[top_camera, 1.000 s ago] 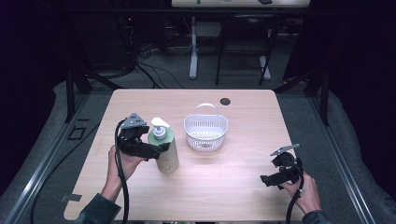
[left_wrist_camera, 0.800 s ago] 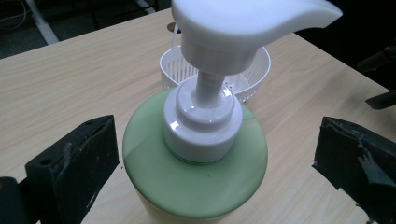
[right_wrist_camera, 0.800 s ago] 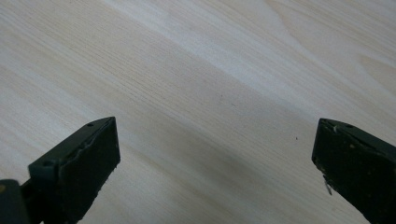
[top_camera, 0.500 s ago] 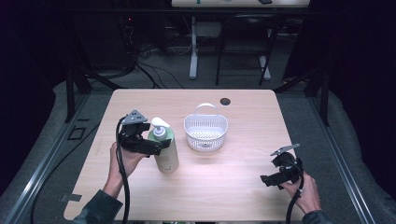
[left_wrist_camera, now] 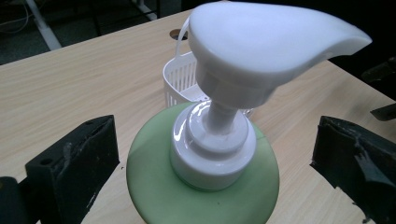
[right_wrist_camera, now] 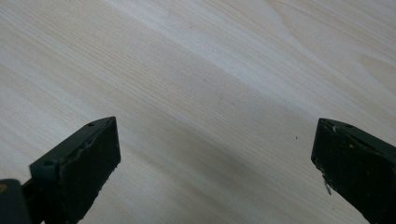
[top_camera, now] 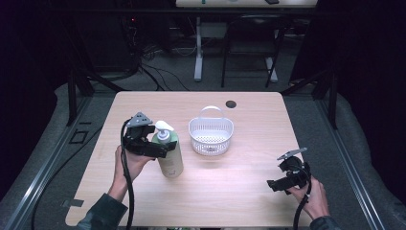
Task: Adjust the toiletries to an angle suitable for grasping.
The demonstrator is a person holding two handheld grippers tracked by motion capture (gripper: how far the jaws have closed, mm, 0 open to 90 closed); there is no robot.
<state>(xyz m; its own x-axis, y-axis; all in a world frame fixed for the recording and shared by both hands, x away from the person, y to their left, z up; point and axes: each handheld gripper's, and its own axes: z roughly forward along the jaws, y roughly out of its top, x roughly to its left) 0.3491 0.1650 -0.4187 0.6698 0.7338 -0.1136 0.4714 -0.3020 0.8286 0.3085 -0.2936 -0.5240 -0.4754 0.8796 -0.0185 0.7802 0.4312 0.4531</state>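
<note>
**Pump bottle between the left gripper's spread jaws**

Item 1: bottle (top_camera: 169, 154). Green body, white pump head. Stands upright on the table (top_camera: 249, 120), left of centre, just left of the basket and apart from it. In the left gripper view the bottle (left_wrist_camera: 201, 186) sits centred between the two jaws, seen from above its shoulder; the pump head (left_wrist_camera: 266, 46) reaches up and to the right of that view.

Item 2: left gripper (top_camera: 152, 147). Held in the person's left hand (top_camera: 128, 163), at the bottle's left side, level with its neck and shoulder. Jaws spread wide; in its own view a gap of bare table shows between each jaw and the green body, so nothing is clamped.

Item 3: right gripper (top_camera: 277, 184). Held in the right hand (top_camera: 312, 195) near the table's right front corner, well apart from the bottle and basket. Jaws wide apart, nothing between them; its own view looks onto plain wood grain.

Item 4: basket (top_camera: 211, 136). White, perforated, with an upright handle. Stands at mid-table. In the left gripper view it shows behind the bottle (left_wrist_camera: 180, 81).

Item 5: round dark hole (top_camera: 231, 104) in the tabletop, behind the basket.
</note>
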